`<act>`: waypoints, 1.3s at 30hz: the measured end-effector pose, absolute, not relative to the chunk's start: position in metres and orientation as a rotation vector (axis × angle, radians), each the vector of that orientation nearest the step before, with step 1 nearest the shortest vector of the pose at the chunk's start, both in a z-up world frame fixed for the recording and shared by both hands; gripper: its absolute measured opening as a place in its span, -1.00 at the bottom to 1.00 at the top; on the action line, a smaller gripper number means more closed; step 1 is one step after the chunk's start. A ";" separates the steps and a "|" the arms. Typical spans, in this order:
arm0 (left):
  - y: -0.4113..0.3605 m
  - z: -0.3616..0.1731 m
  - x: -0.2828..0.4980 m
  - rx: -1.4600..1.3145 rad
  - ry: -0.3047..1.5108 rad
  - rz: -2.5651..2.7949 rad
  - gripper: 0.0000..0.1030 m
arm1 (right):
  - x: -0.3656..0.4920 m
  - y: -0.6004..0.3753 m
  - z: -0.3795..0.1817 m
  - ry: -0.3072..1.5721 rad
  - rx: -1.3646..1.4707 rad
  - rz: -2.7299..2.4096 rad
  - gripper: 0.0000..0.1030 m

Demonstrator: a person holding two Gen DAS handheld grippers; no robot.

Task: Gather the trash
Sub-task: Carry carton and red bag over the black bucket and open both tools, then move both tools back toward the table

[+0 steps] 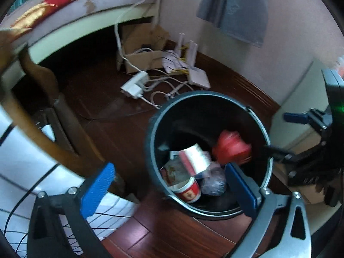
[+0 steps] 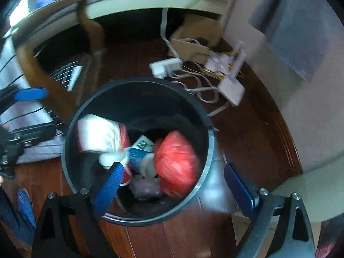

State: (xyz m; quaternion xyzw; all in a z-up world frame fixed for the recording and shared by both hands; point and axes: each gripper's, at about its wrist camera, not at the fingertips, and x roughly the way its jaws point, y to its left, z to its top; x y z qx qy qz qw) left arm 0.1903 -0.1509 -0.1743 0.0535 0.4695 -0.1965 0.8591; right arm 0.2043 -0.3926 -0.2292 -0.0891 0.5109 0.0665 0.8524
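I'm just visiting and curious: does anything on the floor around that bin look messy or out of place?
Yes. Behind the trash bin, a white power strip, tangled cables and a router lie loose on the wooden floor. The trash itself is inside the bin; nothing looks spilled.

Dark wood floor (image 1: 103,111). Far side: white power strip (image 1: 135,85) with tangled cables, white router (image 1: 198,78) to its right, open cardboard box (image 1: 142,49) beneath a bed (image 1: 71,6). Grey cloth (image 1: 234,6) hangs on the wall.

Left gripper (image 1: 172,185) and right gripper (image 2: 174,182) both point steeply down, jaws spread wide, nothing between the pads.
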 end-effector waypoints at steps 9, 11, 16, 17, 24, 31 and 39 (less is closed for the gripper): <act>-0.150 -0.171 0.184 0.126 0.960 -0.369 1.00 | 0.201 -0.398 -0.225 1.077 -0.167 0.089 1.00; -0.149 -0.166 0.181 0.130 0.947 -0.362 0.99 | 0.200 -0.395 -0.221 1.066 -0.166 0.092 1.00; -0.145 -0.154 0.177 0.127 0.917 -0.347 1.00 | 0.198 -0.391 -0.205 1.032 -0.155 0.103 1.00; -0.144 -0.151 0.176 0.128 0.912 -0.345 1.00 | 0.197 -0.390 -0.201 1.024 -0.151 0.104 1.00; -0.139 -0.127 0.163 0.120 0.864 -0.332 1.00 | 0.185 -0.379 -0.172 0.966 -0.142 0.127 1.00; -0.131 -0.098 0.148 0.117 0.802 -0.317 1.00 | 0.174 -0.369 -0.139 0.894 -0.142 0.140 1.00; -0.112 -0.063 0.132 0.103 0.719 -0.285 1.00 | 0.163 -0.356 -0.103 0.815 -0.119 0.156 1.00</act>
